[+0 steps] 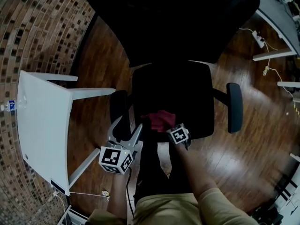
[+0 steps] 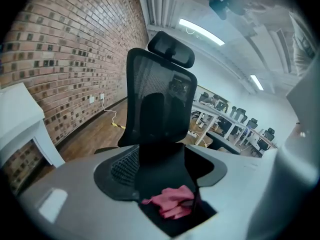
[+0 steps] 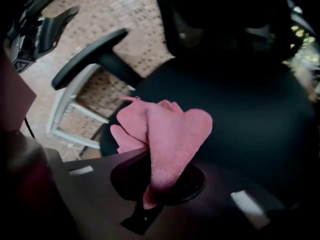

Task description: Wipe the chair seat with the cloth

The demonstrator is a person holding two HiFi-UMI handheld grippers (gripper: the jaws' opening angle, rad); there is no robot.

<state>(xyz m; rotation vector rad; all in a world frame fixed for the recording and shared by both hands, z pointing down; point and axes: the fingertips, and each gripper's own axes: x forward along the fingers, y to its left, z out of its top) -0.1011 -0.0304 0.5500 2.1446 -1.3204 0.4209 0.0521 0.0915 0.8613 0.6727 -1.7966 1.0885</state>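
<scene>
Nearest me, the right gripper (image 1: pixel 171 128) has its jaws closed on a fold of the pink cloth (image 3: pixel 167 134). The rest of the cloth is bunched loosely over the front edge of the chair seat (image 1: pixel 187 97). My main worry is that grip: it looks like a pinch on one narrow fold, so I judge that dragging across the seat fabric could pull the cloth free. It could also roll into a wad that cleans only a thin strip. The left gripper (image 1: pixel 129 124) hangs with its jaws apart and nothing between them, just beside the left armrest (image 1: pixel 118 108) – a careless sweep could knock it against that. Nothing steadies the chair, so a firm push might turn or shift it under the cloth. The far part of the seat, under the backrest (image 1: pixel 173 18), lies in deep shadow, and I could easily miss it. Counting – two grippers, one cloth, one chair with two armrests, the other armrest (image 1: pixel 234 108) on the right, and one white table (image 1: pixel 42 121) off to the left.
</scene>
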